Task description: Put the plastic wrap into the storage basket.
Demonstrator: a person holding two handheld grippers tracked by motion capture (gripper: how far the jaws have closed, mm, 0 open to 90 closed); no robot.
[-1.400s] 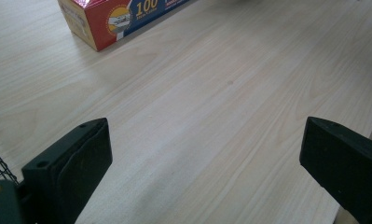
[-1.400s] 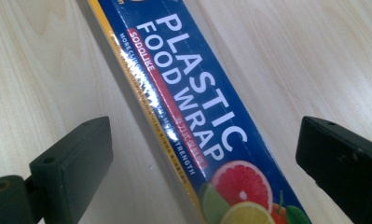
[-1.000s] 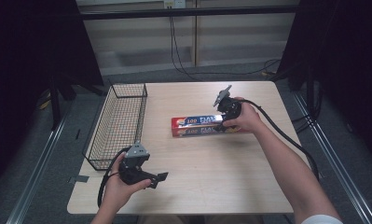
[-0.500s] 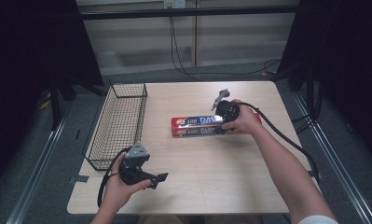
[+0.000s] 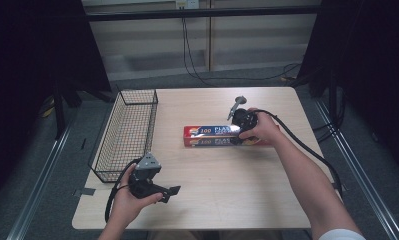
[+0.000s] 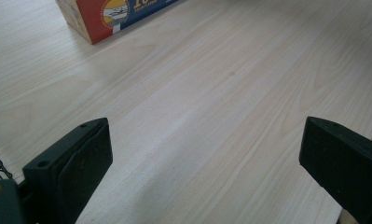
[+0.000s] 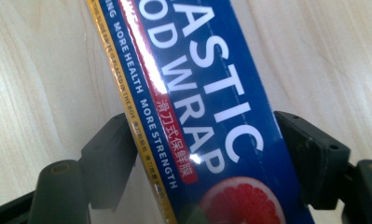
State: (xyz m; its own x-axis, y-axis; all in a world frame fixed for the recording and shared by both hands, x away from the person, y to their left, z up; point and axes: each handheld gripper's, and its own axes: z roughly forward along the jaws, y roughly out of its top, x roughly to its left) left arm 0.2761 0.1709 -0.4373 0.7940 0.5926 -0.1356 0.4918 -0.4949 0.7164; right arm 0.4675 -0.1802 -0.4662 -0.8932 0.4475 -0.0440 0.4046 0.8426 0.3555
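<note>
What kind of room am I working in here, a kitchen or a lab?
Likely a lab or recording setup, not a kitchen: a bare wooden table ringed by dark curtains, cables hanging down the back wall, and just a wire basket and a plastic wrap box as props.

A light wooden tabletop [image 5: 227,195] with rounded corners is carrying two things. A black wire basket [image 5: 127,132] is standing along its left edge, and a long blue and red plastic wrap box [image 5: 212,135] is lying flat near the middle, well apart from the basket.
</note>
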